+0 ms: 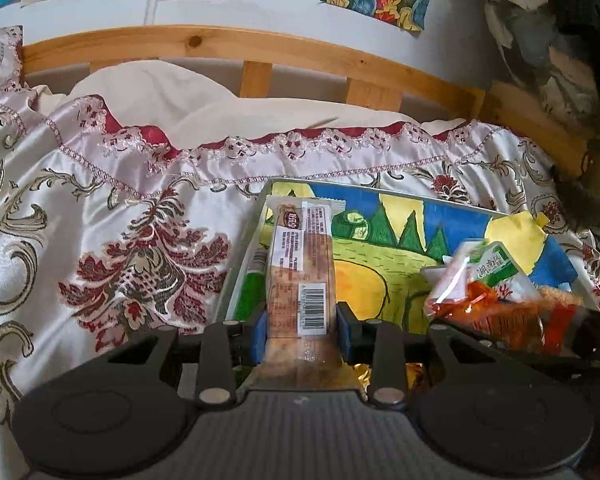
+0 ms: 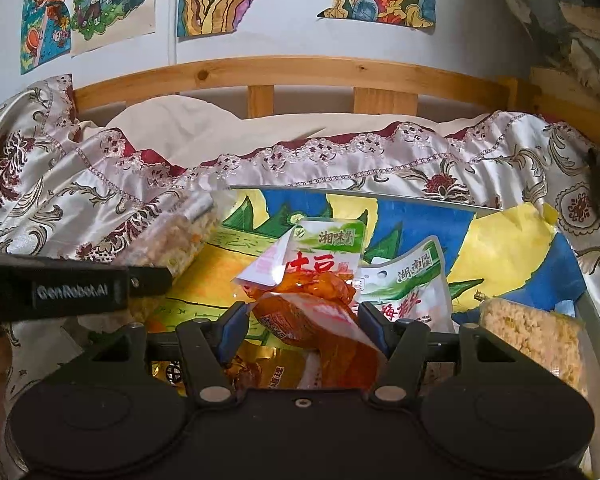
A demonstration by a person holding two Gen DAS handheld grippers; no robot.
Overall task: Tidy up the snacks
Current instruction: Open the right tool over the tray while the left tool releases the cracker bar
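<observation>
Our left gripper (image 1: 302, 330) is narrowly closed on the long snack bar (image 1: 300, 264), pads on both sides; bar runs forward over the tray (image 1: 244, 256). Our right gripper (image 2: 302, 330) sits about half open, clamping the orange packet (image 2: 312, 312). Beyond its jaws: green-and-white pouches (image 2: 404, 280). Crispy rice bar (image 2: 532, 340) right.

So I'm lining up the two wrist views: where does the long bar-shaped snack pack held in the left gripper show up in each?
Left wrist view: the bar-shaped snack pack runs up the lower centre, clamped in the left gripper.
Right wrist view: at the left edge, its far end pokes out past the left gripper's black body.
Shared landmark: the box's painted landscape lining.
</observation>
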